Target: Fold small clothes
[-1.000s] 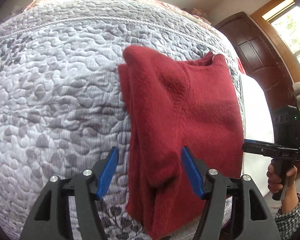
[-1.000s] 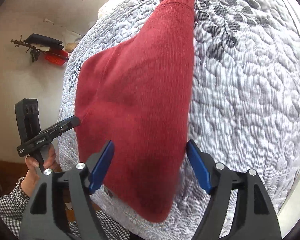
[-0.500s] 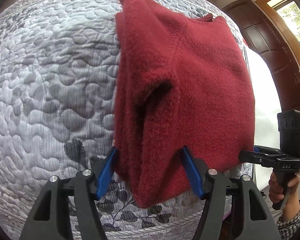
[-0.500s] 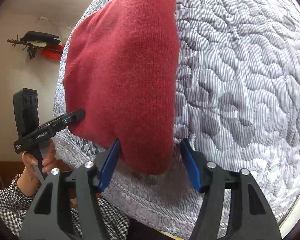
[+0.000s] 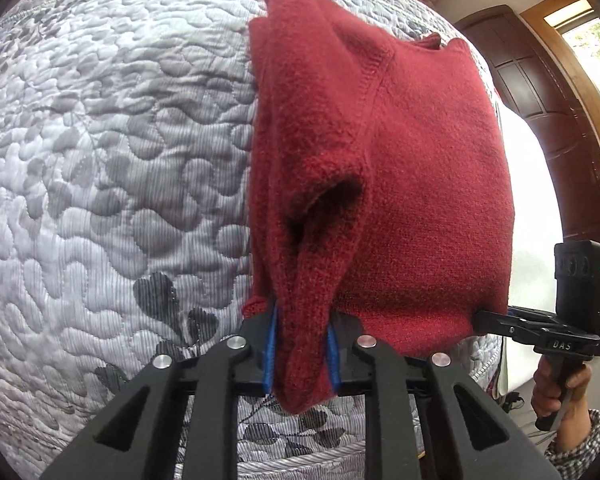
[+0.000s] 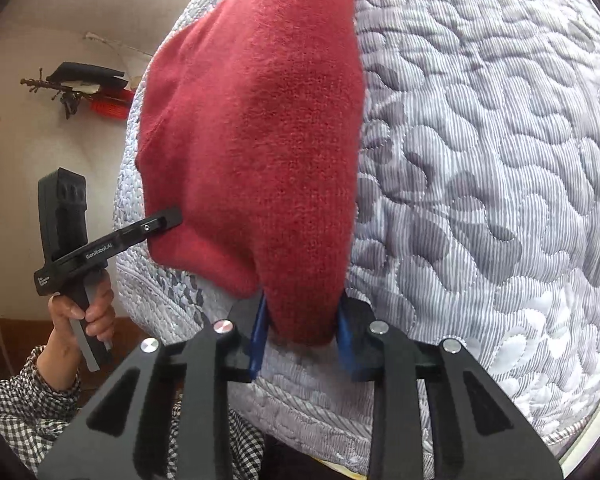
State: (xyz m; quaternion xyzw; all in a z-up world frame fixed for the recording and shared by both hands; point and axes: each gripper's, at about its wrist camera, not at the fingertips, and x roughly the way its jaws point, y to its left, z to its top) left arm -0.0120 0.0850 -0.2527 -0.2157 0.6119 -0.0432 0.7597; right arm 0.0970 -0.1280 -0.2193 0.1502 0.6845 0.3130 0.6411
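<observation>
On a bed spread with a grey-and-white quilt (image 5: 100, 160) in a room with a dark wooden door (image 5: 540, 92), we work a red sweater (image 5: 420, 180) lying near the quilt's near edge. Our left gripper (image 5: 300, 344) pinches a bunched fold at the sweater's near left corner between its blue pads (image 5: 271, 344). Our right gripper (image 6: 302, 336) clamps the near right corner. A hand (image 6: 82, 312) in a checked sleeve (image 6: 24, 396) grips the left tool's handle.
</observation>
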